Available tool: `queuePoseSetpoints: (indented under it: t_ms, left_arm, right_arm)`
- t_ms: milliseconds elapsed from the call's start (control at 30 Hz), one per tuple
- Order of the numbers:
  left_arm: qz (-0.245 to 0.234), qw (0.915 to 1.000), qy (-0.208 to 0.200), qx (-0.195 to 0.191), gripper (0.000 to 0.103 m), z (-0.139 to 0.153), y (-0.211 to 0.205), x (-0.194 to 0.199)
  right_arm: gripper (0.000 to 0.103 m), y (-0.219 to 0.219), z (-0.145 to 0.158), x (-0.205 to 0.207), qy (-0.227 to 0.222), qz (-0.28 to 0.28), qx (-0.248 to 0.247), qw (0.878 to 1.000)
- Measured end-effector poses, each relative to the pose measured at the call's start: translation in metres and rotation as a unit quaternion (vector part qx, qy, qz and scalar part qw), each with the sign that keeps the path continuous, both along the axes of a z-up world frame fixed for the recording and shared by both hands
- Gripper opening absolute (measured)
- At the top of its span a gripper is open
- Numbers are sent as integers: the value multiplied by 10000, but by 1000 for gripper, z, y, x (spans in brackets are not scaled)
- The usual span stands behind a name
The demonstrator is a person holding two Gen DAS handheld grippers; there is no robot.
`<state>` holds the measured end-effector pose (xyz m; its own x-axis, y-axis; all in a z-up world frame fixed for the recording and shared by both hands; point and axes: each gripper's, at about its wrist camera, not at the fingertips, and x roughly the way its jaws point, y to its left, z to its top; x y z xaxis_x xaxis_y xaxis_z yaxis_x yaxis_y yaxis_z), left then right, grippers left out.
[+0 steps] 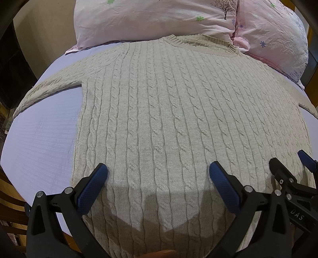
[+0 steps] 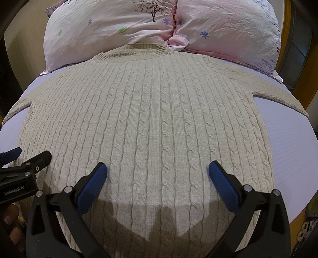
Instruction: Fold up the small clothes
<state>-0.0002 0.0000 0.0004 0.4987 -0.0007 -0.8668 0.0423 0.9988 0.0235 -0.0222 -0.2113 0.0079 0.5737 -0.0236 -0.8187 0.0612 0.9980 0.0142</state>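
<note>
Currently a beige cable-knit sweater lies flat and face up on the bed, its collar toward two pink flowered pillows at the head and both sleeves spread out to the sides. Above its lower part, the left gripper hovers with jaws spread wide, grasping nothing. Just beside it, the right gripper hangs over the hem area too, its jaws likewise released. No containers are visible.

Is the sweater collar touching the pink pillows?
Touching. In the right wrist view the sweater collar rests against the pink pillows, no sheet showing between.
</note>
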Motion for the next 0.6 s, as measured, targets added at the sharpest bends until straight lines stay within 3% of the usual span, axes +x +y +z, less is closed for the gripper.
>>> queuePoseSetpoints:
  t_ms: [600]
  left_arm:
    - [4,10000,-43,-2,102,3,1,0]
  right_arm:
    - [101,3,-2,-1,-6,8,-1,10000]
